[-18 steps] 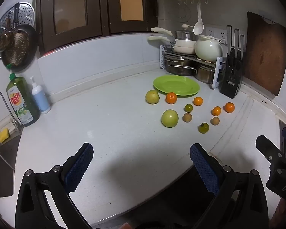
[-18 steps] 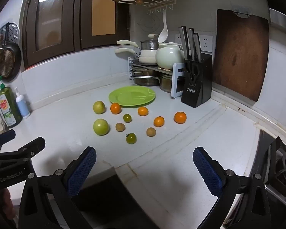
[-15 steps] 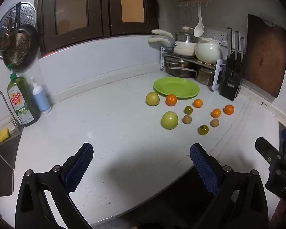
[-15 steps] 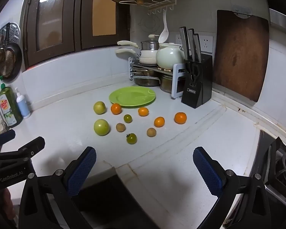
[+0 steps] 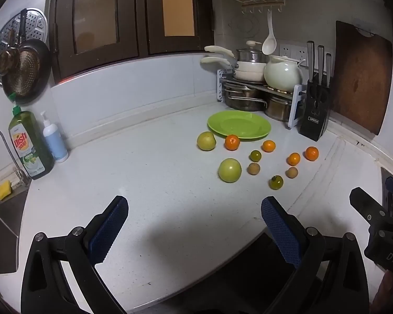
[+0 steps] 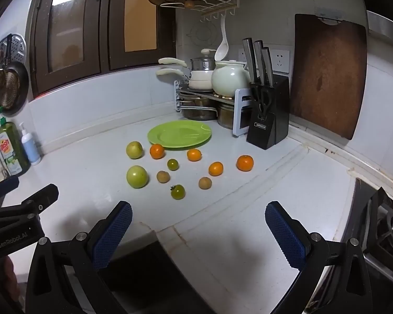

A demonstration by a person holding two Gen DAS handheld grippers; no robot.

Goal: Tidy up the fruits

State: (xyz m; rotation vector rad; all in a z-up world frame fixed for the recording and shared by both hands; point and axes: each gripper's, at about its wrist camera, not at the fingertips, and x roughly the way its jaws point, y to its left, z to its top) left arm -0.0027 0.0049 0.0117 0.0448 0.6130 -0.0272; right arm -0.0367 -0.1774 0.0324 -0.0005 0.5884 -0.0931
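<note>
1. Orange, green and brown fruits [image 6: 216, 168] lie scattered, apart from one another, on the white worktop [image 6: 91, 162], none on the plate.
2. The green plate [image 6: 179, 134] sits just behind them, bare, before the pot rack [image 6: 209, 99].
3. A black knife block [image 6: 268, 116] stands right of the plate; a wooden cutting board [image 6: 327, 78] leans on the wall.
4. Left gripper [image 5: 194, 222]: jaws wide apart, nothing between, near the worktop's front edge.
5. Right gripper [image 6: 197, 226]: jaws wide apart, nothing between.

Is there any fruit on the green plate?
No, the green plate is bare, and the fruits, like the nearest orange, sit on the counter beside it.
</note>
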